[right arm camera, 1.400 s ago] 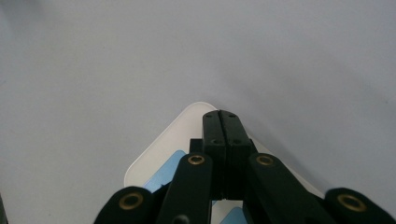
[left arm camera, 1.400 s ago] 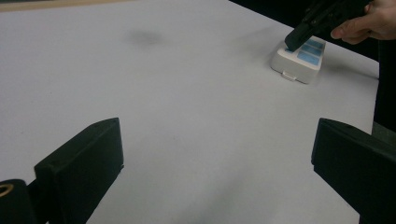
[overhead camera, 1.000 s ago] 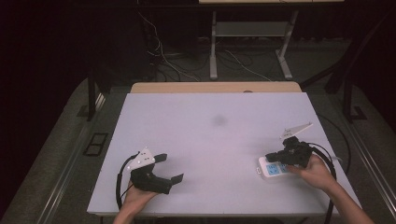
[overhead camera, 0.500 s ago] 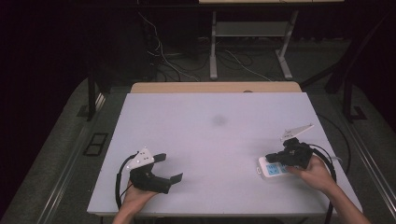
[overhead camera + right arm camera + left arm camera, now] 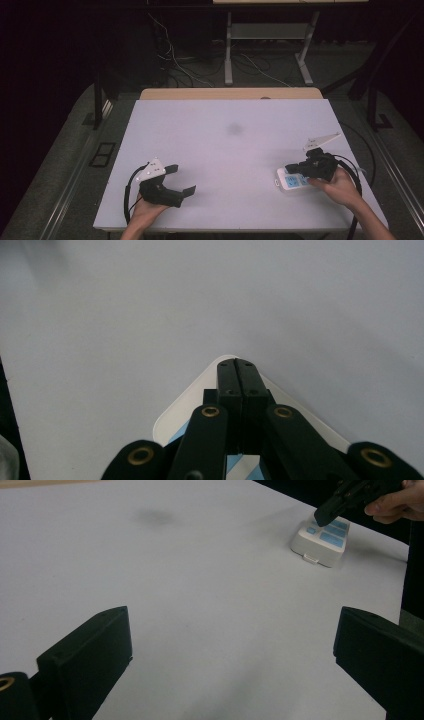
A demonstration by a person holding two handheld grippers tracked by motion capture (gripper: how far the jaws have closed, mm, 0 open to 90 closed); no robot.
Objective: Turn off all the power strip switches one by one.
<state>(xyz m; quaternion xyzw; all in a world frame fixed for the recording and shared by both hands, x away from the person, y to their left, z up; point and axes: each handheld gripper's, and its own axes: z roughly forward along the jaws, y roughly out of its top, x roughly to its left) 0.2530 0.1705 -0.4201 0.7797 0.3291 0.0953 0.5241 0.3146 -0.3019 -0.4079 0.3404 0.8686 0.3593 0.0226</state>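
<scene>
A small white device with blue buttons [image 5: 291, 180] lies flat near the table's right front; the left gripper view shows the device [image 5: 322, 539] at upper right. My right gripper [image 5: 291, 168] is shut, jaws pressed together with nothing between them, its tip down on the device's button face. In the right gripper view the closed right gripper [image 5: 238, 363] covers most of the white device [image 5: 176, 411]. My left gripper [image 5: 182, 180] rests at the left front of the table, wide open and empty; its two black fingers [image 5: 90, 652] stand far apart.
The white table [image 5: 225, 150] has a faint dark smudge [image 5: 234, 129] near its middle. A wooden strip [image 5: 230, 93] runs along the far edge. Cables and a metal stand [image 5: 265, 40] sit on the dark floor beyond.
</scene>
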